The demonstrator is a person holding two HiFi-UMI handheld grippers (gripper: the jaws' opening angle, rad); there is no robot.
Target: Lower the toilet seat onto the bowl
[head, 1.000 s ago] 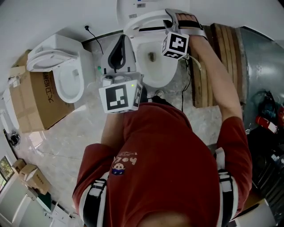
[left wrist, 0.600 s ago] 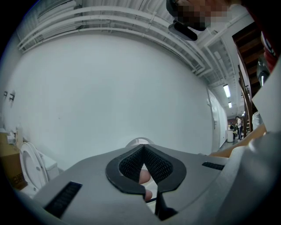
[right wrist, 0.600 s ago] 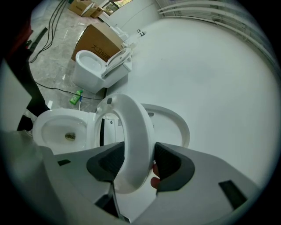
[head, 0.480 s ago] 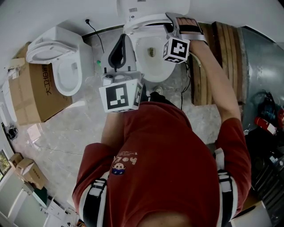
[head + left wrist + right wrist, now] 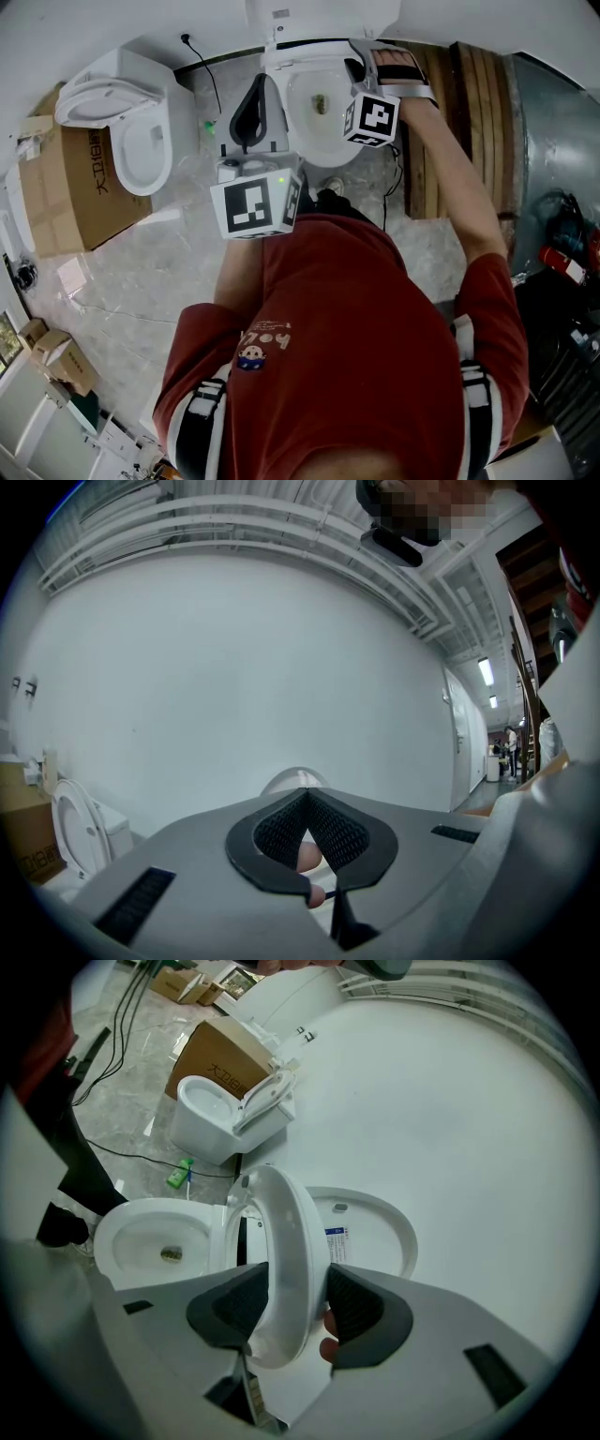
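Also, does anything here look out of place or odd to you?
A small brownish object lies at the bottom of the toilet bowl, below the raised toilet seat. A second toilet sits on the floor beside a cardboard box, seemingly uninstalled.

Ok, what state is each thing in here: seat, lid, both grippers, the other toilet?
toilet seat: tilted partway down, off the bowl.
toilet lid: raised.
right gripper: clamped on the seat's rim; jaws have just been closing.
left gripper: shut, empty.
second toilet's lid: raised.

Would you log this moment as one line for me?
right claw: just closed further on seat | seat: raised, off bowl | left claw: shut, empty
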